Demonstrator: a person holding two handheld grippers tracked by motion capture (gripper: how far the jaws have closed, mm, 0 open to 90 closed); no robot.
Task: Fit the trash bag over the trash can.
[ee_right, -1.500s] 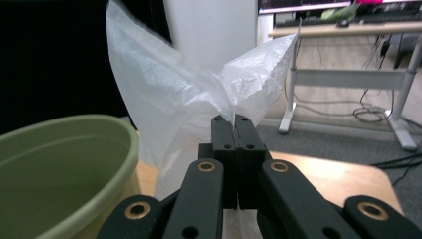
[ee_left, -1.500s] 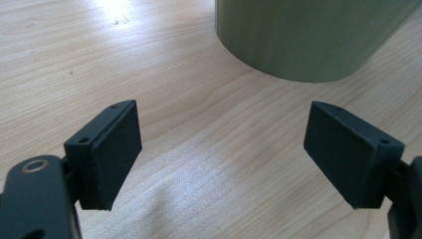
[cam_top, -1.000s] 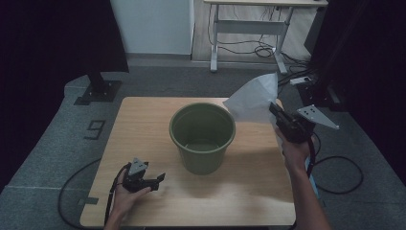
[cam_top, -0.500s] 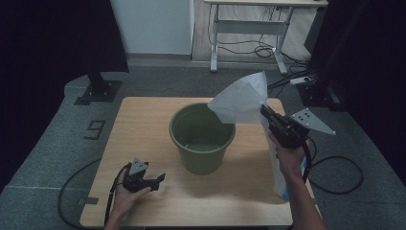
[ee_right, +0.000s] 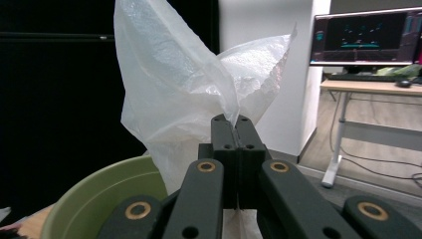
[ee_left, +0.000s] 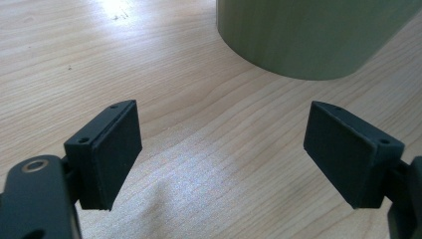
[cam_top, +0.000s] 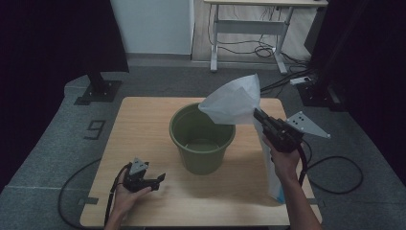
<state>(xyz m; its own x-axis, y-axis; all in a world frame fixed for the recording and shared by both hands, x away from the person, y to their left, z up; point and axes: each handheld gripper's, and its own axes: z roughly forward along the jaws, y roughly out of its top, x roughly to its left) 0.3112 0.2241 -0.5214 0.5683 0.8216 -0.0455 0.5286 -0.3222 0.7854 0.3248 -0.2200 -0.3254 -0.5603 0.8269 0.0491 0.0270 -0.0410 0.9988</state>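
A green bucket (cam_top: pixel 201 139) stands upright in the middle of the wooden table (cam_top: pixel 143 120). My right gripper (cam_top: pixel 257 115) is shut on a thin white plastic bag (cam_top: pixel 233 101), held up over the bucket's right rim; the rest of the bag hangs down to the table at the right (cam_top: pixel 274 177). In the right gripper view the bag (ee_right: pixel 189 94) billows above the pinched jaws (ee_right: pixel 232 121), with the bucket rim (ee_right: pixel 94 191) below left. My left gripper (cam_top: pixel 160 179) rests near the table's front left, open and holding nothing; its pads (ee_left: pixel 117 149) face the bucket wall (ee_left: pixel 308 35).
A white desk (cam_top: pixel 253 19) with cables under it stands behind the table. A monitor (ee_right: pixel 368 35) sits on a desk at the far right. Black curtains hang on both sides. A cable (cam_top: pixel 335 167) loops on the floor to the right.
My right gripper has carried the bag leftward, from beside the bucket's right edge to over its rim. The left gripper has stayed put.
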